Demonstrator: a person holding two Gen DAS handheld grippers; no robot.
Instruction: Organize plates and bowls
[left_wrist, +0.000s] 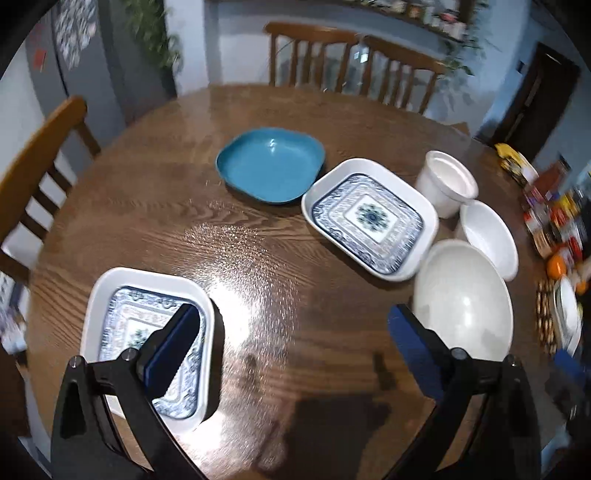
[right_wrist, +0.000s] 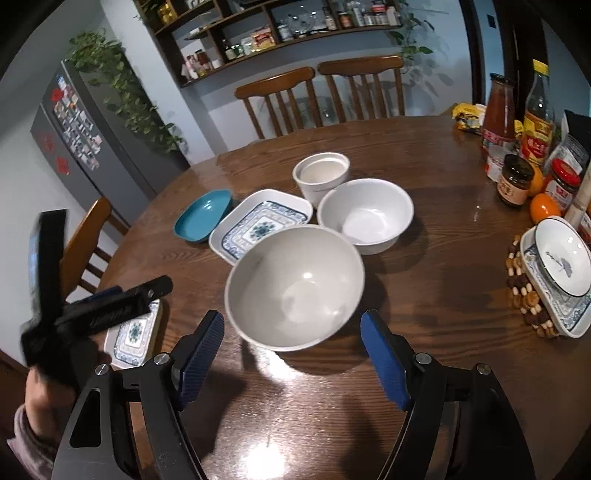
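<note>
On the round wooden table (left_wrist: 155, 206) sit a teal dish (left_wrist: 271, 164), a white square dish with a blue-patterned plate in it (left_wrist: 369, 218), a white cup-like bowl (left_wrist: 447, 182), a medium white bowl (left_wrist: 487, 238) and a large white bowl (left_wrist: 461, 302). A second patterned dish (left_wrist: 144, 332) lies near the front left. My left gripper (left_wrist: 291, 332) is open and empty above the table, its left finger over that dish. My right gripper (right_wrist: 291, 354) is open and empty just in front of the large white bowl (right_wrist: 293, 286). The left gripper body (right_wrist: 92, 310) shows at left.
Bottles, jars and oranges (right_wrist: 517, 147) crowd the table's right edge. A bowl on a patterned dish (right_wrist: 561, 273) rests on a beaded trivet. Wooden chairs (right_wrist: 317, 96) stand at the far side and one chair (left_wrist: 44, 177) at the left.
</note>
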